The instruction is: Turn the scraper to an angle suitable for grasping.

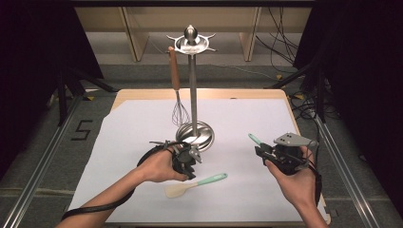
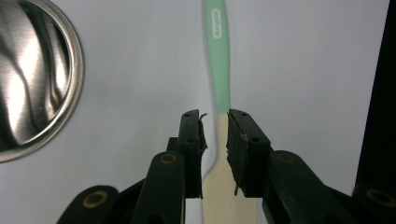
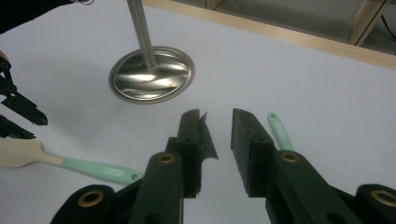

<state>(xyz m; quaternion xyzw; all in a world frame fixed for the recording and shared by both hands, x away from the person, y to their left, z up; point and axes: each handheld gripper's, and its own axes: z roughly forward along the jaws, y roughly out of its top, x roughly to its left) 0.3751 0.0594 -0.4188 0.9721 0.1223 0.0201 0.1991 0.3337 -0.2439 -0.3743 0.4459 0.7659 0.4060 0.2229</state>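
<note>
Spatula [image 1: 195, 184] – cream blade, mint-green handle – is lying flat on the white sheet [image 1: 142, 128] that's covering the table, toward the near edge, a bit left of centre, handle pointing right and slightly away. Left gripper [image 1: 190, 164] is hovering just over its blade end; in the left gripper view the jaws are standing apart w/ the cream neck of the spatula showing in the gap between them, pads not pressing on it. Chrome utensil stand [image 1: 192, 85] is sitting mid-table just beyond the left gripper, its round base [image 2: 32, 79] close by, a whisk [image 1: 177, 90] w/ a brown handle hanging from its top ring. Right gripper [image 1: 261, 151] is being held near the right edge – jaws apart, nothing between them. A second mint-green handle [image 3: 280, 131] is lying on the sheet just beside its right jaw.
</note>
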